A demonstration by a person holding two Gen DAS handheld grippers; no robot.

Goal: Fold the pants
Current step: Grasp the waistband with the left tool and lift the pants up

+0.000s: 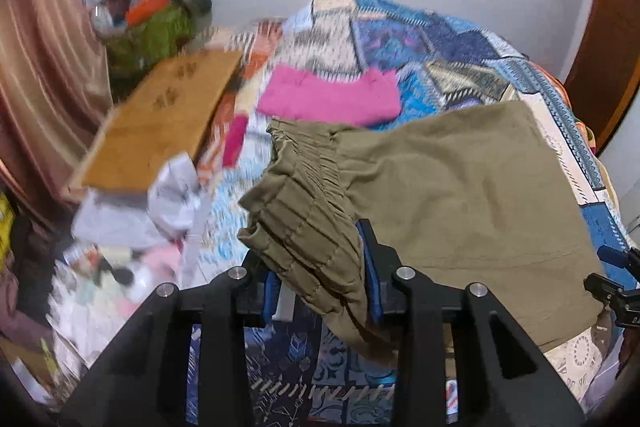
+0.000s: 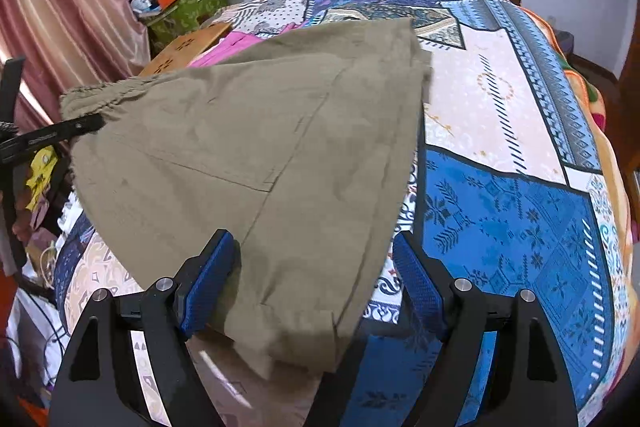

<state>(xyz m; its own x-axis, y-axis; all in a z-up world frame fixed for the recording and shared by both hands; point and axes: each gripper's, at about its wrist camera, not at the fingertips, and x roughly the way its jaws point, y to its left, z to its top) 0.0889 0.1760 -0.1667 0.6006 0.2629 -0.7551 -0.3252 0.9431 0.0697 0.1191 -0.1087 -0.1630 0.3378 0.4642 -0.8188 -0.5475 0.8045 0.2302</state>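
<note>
Olive-green pants [image 1: 460,187] lie partly folded on a patchwork bedspread [image 2: 500,211]. In the left wrist view my left gripper [image 1: 320,267] is shut on the gathered elastic waistband [image 1: 304,211], which bunches between its blue pads and lifts off the bed. In the right wrist view the pants [image 2: 256,147] spread as a flat folded panel. My right gripper [image 2: 312,267] is open, its blue pads either side of the near fabric edge, gripping nothing. The left gripper's black tip [image 2: 80,127] shows at the waistband on the left. The right gripper's edge [image 1: 616,291] shows at far right.
A pink folded garment [image 1: 332,99] lies behind the pants. A wooden board [image 1: 160,123] and crumpled white cloth [image 1: 176,199] sit at the bed's left edge. A cluttered green box [image 2: 184,11] and a pink curtain [image 2: 60,7] stand at left. The wall is behind.
</note>
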